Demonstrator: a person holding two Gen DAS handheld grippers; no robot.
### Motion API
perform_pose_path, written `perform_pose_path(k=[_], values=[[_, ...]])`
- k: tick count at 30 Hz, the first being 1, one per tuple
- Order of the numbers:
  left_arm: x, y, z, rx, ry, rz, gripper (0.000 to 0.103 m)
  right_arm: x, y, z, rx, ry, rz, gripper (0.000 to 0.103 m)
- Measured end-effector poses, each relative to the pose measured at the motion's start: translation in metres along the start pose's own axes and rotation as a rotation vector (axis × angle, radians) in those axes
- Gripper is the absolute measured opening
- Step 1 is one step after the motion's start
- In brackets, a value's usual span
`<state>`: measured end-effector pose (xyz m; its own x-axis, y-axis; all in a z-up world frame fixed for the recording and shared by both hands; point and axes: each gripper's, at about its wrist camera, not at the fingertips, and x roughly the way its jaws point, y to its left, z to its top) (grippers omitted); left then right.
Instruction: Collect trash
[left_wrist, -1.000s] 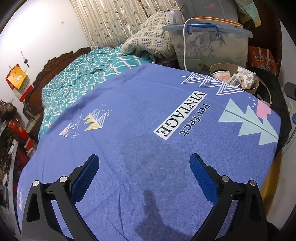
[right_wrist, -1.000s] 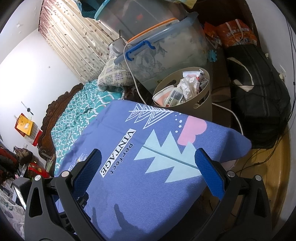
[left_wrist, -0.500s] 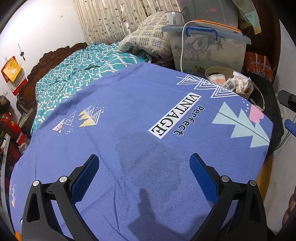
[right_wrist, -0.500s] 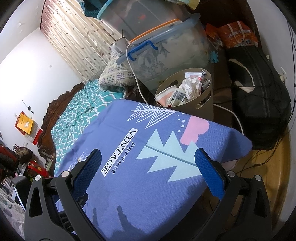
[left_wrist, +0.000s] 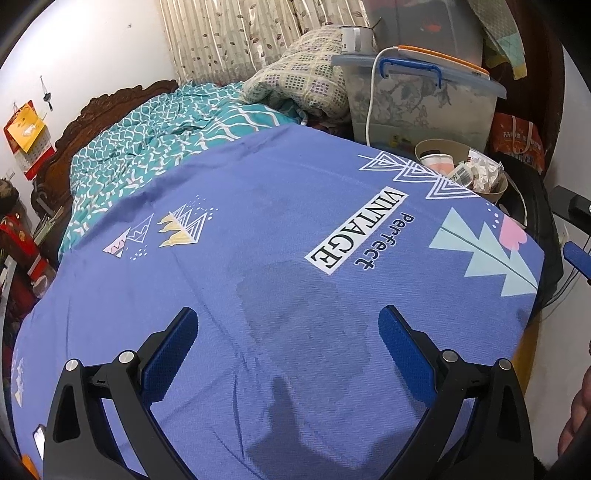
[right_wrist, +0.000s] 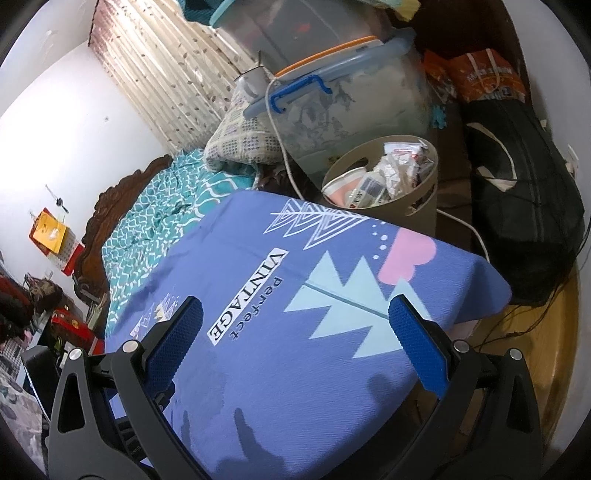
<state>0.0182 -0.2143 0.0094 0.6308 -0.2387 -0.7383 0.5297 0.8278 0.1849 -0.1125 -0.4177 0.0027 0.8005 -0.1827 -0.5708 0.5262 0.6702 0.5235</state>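
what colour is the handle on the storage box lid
Blue handle, on the clear box; clearest in the right wrist view.

Blue cloth (left_wrist: 280, 221) is matt, woven; bin (right_wrist: 421, 201) smooth matt plastic w/ crumpled paper; gripper pads (right_wrist: 417, 347) rough, textured.

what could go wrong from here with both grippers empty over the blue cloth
1. The beige trash bin is already heaped to its rim with wrappers, so adding more may spill some over.
2. A white cable hangs right beside the bin; a reaching right gripper might snag it.
3. The blue cloth shows no loose trash, so the open left gripper might pinch fabric instead.
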Motion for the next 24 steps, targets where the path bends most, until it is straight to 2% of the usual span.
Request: perform_pose_path(k=[15, 24], values=[[0.004, 0.05, -0.012, -0.118, 0.001, -0.007, 0.094, 0.005, 0.073, -0.017, -0.18, -0.007, 0.032, 0.1], [0.007, 0.095, -0.032, -0.21, 0.016, 0.025, 0.094, 0.023, 0.119, -0.044, -0.27, 0.043, 0.06, 0.1]])
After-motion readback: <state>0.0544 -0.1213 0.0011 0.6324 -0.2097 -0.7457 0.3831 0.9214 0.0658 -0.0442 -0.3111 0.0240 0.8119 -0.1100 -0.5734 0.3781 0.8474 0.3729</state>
